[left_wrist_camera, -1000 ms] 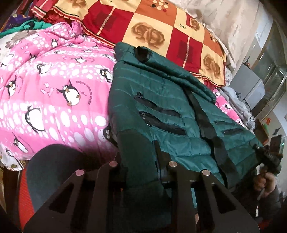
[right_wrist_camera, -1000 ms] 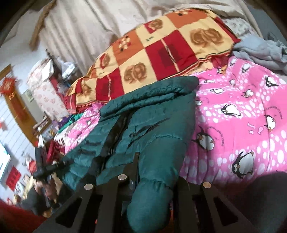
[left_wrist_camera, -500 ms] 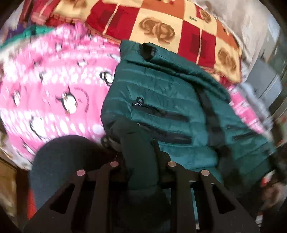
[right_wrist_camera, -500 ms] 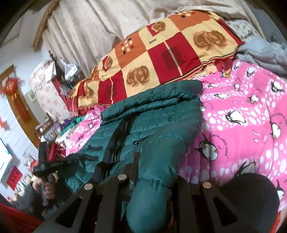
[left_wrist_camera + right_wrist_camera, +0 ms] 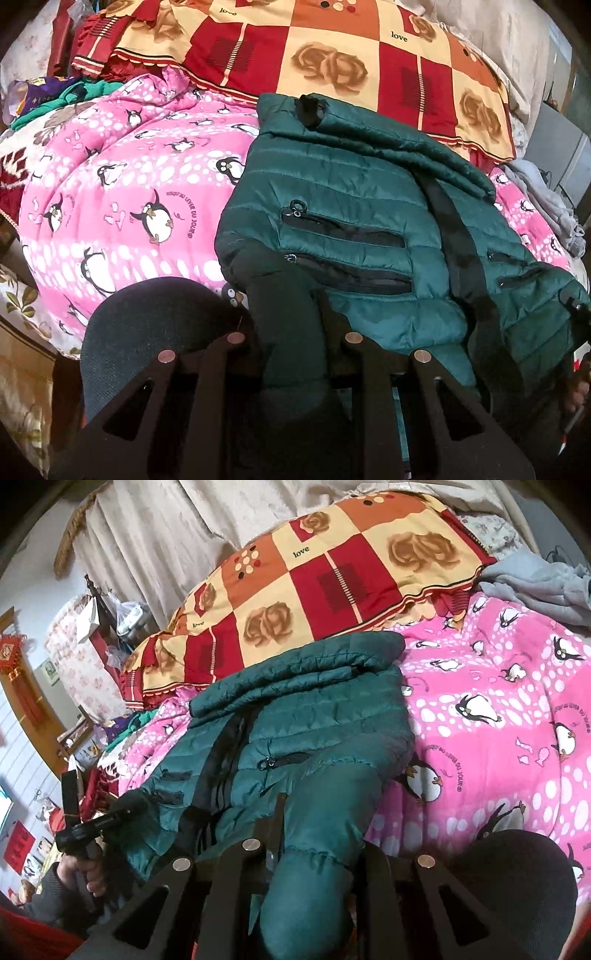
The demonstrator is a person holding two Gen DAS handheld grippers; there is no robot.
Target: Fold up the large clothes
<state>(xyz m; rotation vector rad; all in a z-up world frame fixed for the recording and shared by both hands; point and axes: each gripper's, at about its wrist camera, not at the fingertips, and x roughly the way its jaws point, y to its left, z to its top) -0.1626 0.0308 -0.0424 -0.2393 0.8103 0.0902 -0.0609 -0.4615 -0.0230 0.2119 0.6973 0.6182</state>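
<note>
A dark green puffer jacket (image 5: 362, 206) lies front up on a pink penguin quilt (image 5: 122, 192), its collar toward the checked pillow. My left gripper (image 5: 288, 317) is shut on the jacket's sleeve (image 5: 280, 295) at the near left. In the right wrist view the jacket (image 5: 314, 716) lies the same way, and my right gripper (image 5: 317, 830) is shut on the other sleeve (image 5: 325, 812) near its cuff. The left gripper and the hand holding it show at the left of the right wrist view (image 5: 96, 823).
A red and yellow checked pillow (image 5: 343, 62) lies behind the jacket. Grey clothes (image 5: 535, 587) are heaped at the right end of the bed. A dark round cushion (image 5: 155, 332) sits at the near edge. Furniture and curtains stand beyond the bed.
Both grippers have pushed forward and up over the bed with the sleeves in them. The sleeves now lie further onto the jacket's front.
</note>
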